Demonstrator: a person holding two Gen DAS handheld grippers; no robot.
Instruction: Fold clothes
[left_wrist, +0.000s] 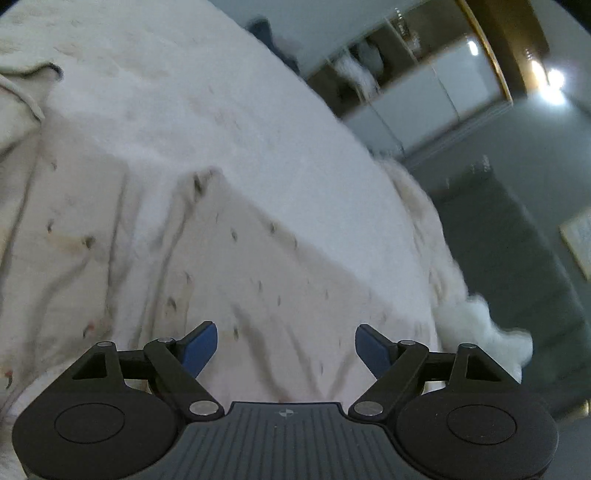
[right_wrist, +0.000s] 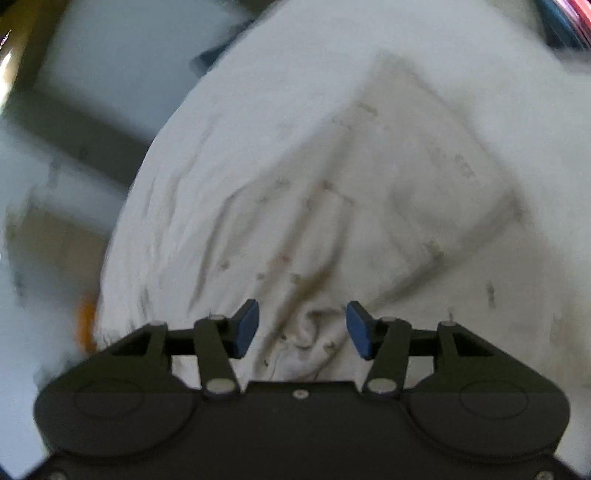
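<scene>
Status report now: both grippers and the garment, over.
Left gripper open, empty. Right gripper open above bunched cloth. Pale printed garment lies creased on white bed cover. No obstruction seen.

Motion blur smears most of the right wrist view: the pale, small-patterned cloth garment (right_wrist: 332, 206) loses its print to streaks, and the grey and tan shapes (right_wrist: 55, 177) at left cannot be identified. The garment runs off the left wrist view's left edge (left_wrist: 22, 258). There, the dark blue heap (left_wrist: 273, 40) beyond the white fluffy bedspread (left_wrist: 229, 96) stays too blurred to name, as do the open shelf's contents (left_wrist: 362, 70).
</scene>
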